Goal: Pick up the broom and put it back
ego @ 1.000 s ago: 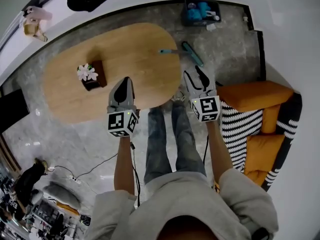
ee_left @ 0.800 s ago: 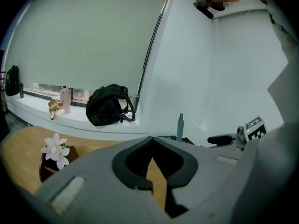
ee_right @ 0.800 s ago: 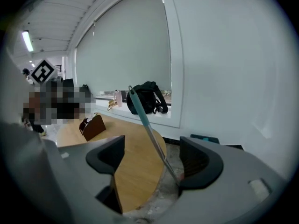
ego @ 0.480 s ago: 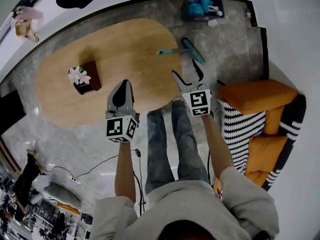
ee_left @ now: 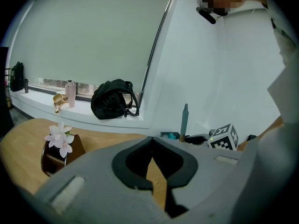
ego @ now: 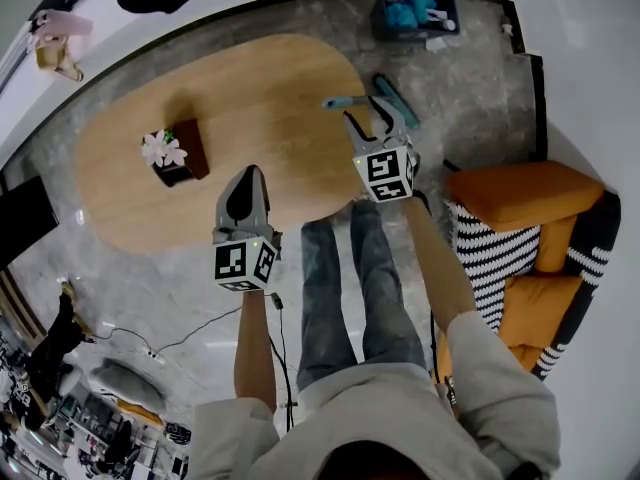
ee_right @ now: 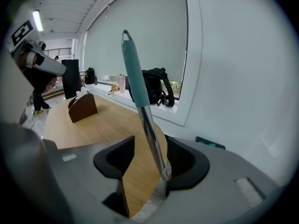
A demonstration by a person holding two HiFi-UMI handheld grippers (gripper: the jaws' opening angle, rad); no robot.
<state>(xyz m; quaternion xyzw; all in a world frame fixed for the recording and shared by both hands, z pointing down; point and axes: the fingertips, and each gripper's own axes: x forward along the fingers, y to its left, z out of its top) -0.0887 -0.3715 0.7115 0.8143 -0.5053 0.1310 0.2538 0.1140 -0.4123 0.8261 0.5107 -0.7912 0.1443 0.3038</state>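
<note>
Though tilted toward the table (ego: 250, 118), the broom (ee_right: 135, 78) stands nearly upright, grip up.

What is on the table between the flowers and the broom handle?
Nothing; the head view shows only bare wooden table between the flowers and the broom handle.

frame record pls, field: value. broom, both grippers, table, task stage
broom: teal grip, metal shaft, standing near upright by the table's end
right gripper: jaws apart around the shaft and just been closing; shaft lies against one jaw, not clamped
left gripper: shut, empty, over the table
table: oval, wood, with a box of flowers on it
task stage: broom not yet gripped
</note>
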